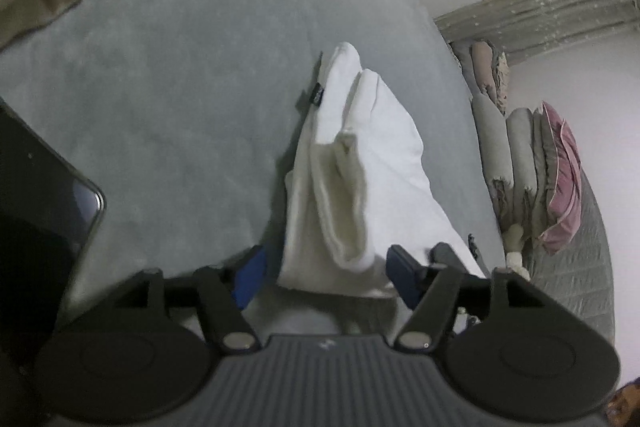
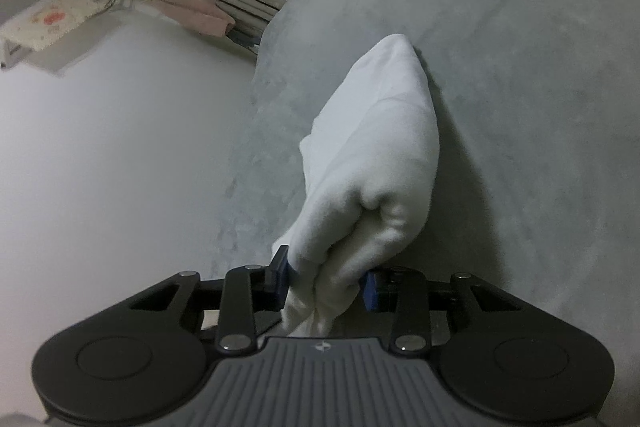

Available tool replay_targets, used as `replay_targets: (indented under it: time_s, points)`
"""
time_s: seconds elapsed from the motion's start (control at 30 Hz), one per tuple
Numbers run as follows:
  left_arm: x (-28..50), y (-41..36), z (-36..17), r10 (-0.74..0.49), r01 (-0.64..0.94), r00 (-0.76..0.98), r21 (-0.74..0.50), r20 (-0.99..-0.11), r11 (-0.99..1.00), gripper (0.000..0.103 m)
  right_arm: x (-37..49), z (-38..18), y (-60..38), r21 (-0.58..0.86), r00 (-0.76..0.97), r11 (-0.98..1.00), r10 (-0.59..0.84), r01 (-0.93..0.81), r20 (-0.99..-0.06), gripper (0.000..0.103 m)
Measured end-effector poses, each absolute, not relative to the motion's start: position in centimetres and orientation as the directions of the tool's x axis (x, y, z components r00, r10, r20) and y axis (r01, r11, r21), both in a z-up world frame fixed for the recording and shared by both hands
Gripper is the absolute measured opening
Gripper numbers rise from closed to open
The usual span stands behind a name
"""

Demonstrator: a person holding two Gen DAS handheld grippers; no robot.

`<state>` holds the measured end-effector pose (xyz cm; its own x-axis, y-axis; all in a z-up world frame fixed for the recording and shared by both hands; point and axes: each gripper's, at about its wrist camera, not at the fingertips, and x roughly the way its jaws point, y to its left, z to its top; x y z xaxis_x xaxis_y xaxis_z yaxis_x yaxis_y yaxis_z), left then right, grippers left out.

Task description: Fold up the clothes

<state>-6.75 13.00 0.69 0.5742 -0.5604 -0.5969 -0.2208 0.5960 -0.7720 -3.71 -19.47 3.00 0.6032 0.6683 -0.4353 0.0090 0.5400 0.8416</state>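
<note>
White garment [image 1: 360, 163], partly folded, rests on the grey bed cover [image 1: 180, 67]. My right gripper [image 2: 326, 277] pinches its bunched edge; my left gripper [image 1: 324, 271] stands open around it (pads clear). Final fold and flattening remain.

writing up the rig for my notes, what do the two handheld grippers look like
Both match. The left gripper and right gripper each have a ribbed dark grey body with a small pale logo, two round black discs at the sides, and black linkage bars pinned with silver rivets. The fingers are black with blue pads. No cables, hands or sleeves show in either view.
</note>
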Motion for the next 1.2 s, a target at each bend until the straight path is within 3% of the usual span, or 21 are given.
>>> replay_targets:
  time_s: [0.13, 0.47, 0.73, 1.0, 1.2]
  points:
    - [-6.0, 12.7, 0.3, -0.57, -0.232, 0.591, -0.797, -0.571, 0.557, 0.079, -3.4, 2.8, -19.7, 0.862, 0.604, 0.507, 0.681, 0.02, -0.415, 0.035]
    - [-3.6, 10.4, -0.7, -0.597, -0.213, 0.604, -0.829, -0.528, 0.517, 0.077, -3.4, 2.4, -20.2, 0.879, 0.599, 0.477, 0.694, 0.032, -0.398, 0.035]
    - [-2.6, 9.1, 0.0, -0.557, -0.171, 0.606, -0.776, -0.568, 0.607, 0.023, -3.4, 1.9, -20.3, 0.85, 0.597, 0.527, 0.677, 0.012, -0.429, 0.035]
    - [-2.4, 7.2, 1.8, -0.501, -0.106, 0.601, -0.684, -0.622, 0.722, 0.018, -2.4, 1.7, -20.2, 0.791, 0.555, 0.611, 0.655, 0.01, -0.513, 0.038]
    - [-2.8, 6.8, 2.7, -0.505, -0.067, 0.6, -0.669, -0.62, 0.74, 0.017, -1.4, 2.2, -21.1, 0.755, 0.5, 0.655, 0.666, -0.036, -0.554, 0.047]
